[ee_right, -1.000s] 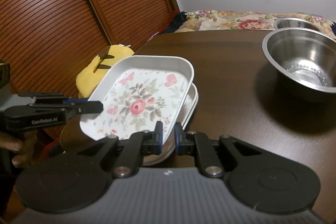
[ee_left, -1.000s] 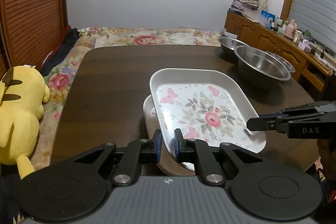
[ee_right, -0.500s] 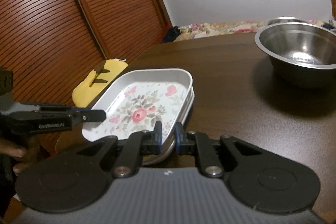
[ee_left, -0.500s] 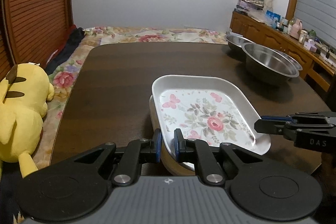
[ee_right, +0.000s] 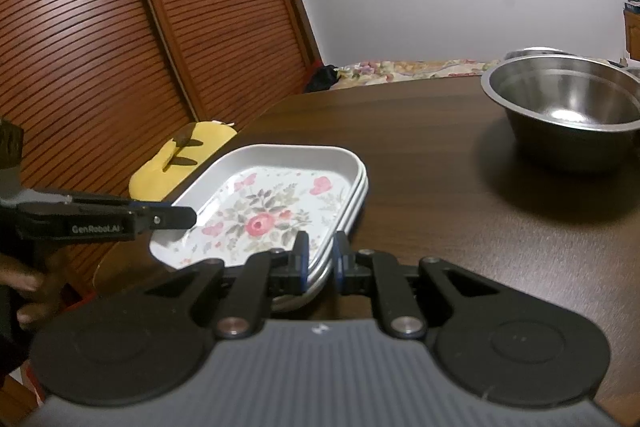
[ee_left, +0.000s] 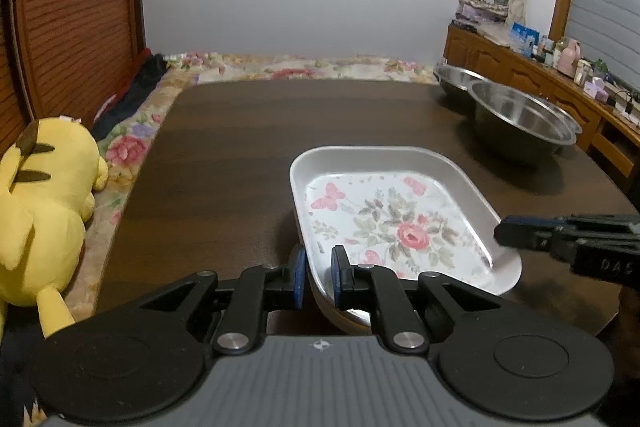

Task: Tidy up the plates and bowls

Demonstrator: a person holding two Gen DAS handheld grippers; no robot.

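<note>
Tabletop: I see a dark brown wooden tabletop (ee_left: 248,155) carrying all the dishes.
Bowls: I count at least 2 round stainless-steel bowls; the nearer steel bowl (ee_left: 520,119) stands well apart from the trays toward the far right, with a second steel bowl (ee_left: 456,77) just behind it. Further rims at the edge I cannot separate.
Trays: I count 2 for certain. The white rectangular tray with a pink rose and butterfly print (ee_left: 396,223) sits nested on a second white tray (ee_right: 352,215), whose rim shows just under it in the right view. A tan rim peeks out below in the left view; I cannot tell what it is.
Key relation: the top tray's long axis runs away from me; I hold it by 2 points on its near end, so neither hand is nearer.
Left gripper (ee_left: 318,277): pinching the tray's near-left rim.
Right gripper (ee_right: 320,257): pinching the near-right rim; whether it also catches the lower tray I cannot tell.
Next move, my judgement: release both once the tray is seated.
</note>
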